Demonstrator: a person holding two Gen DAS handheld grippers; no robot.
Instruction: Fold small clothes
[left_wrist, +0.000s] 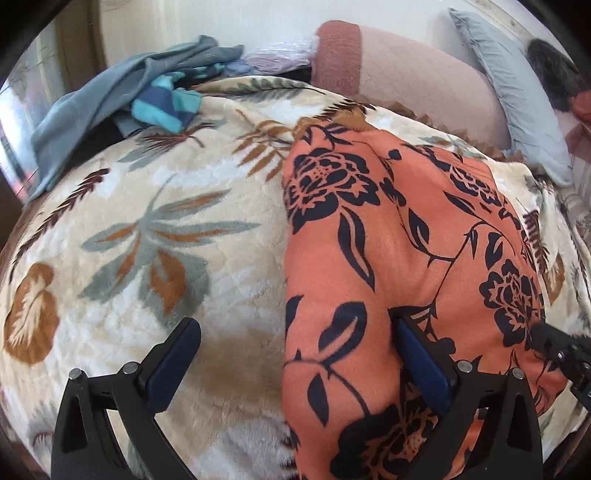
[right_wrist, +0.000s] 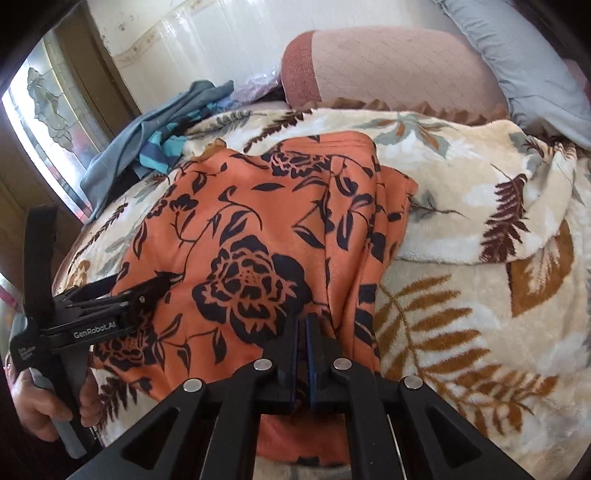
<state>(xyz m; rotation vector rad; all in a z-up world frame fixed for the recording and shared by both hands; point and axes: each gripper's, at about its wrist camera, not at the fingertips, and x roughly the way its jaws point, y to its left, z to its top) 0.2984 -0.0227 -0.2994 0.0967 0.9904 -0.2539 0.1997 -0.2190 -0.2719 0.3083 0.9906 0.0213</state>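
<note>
An orange garment with a black flower print (left_wrist: 399, 236) lies spread on the floral blanket (left_wrist: 155, 229). My left gripper (left_wrist: 295, 328) stands open and wide over the garment's left edge. Its right finger (left_wrist: 417, 350) rests on the orange cloth and its left finger (left_wrist: 177, 347) is over bare blanket. In the right wrist view the garment (right_wrist: 251, 229) shows a long crease running down to my right gripper (right_wrist: 306, 321), which is shut with a fold of the cloth pinched at its tips. The left gripper (right_wrist: 166, 277) shows at the garment's left side, a hand (right_wrist: 40, 410) on its handle.
A heap of blue-grey and striped clothes (left_wrist: 147, 85) lies at the back left. Behind the blanket are a pink bolster (left_wrist: 406, 70) and a grey pillow (left_wrist: 517, 96). A window (right_wrist: 44, 122) is on the left. The blanket's top edge is turned back at the right (right_wrist: 498, 206).
</note>
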